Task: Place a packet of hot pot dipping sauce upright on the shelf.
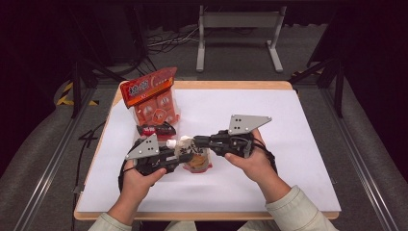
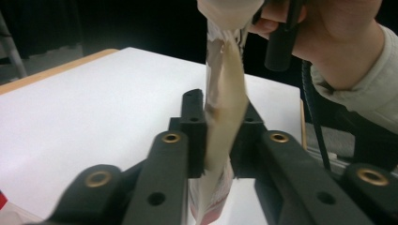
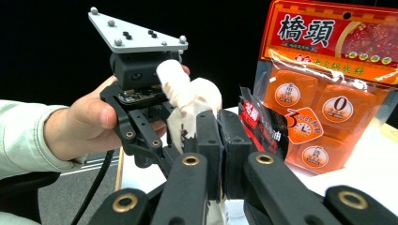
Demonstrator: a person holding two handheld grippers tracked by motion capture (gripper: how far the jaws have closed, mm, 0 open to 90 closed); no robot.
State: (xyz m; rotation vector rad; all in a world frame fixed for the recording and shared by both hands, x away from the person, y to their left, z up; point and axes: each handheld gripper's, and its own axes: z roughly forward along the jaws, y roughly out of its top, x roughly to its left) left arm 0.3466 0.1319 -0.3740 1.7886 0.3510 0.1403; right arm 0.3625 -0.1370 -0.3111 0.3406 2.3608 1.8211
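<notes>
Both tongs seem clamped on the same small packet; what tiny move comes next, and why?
Probably pull the two apart slightly to tear it. The left tongs and right tongs each pinch the small packet from opposite ends, lifted off the white table.

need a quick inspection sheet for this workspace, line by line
surface: white sheet covering a wooden table, bare on the right side.
job's things: small pale packet held between both grippers, off the sheet at its near middle.
clutter: large orange snack bag standing at the far left; small black and red sachet in front of it.
grippers: left gripper and right gripper each shut on the packet.
cables: black cable trailing from the right gripper; more loose cables on the floor beyond.
surroundings: grey floor, a metal stand behind the table, dark backdrop.
</notes>
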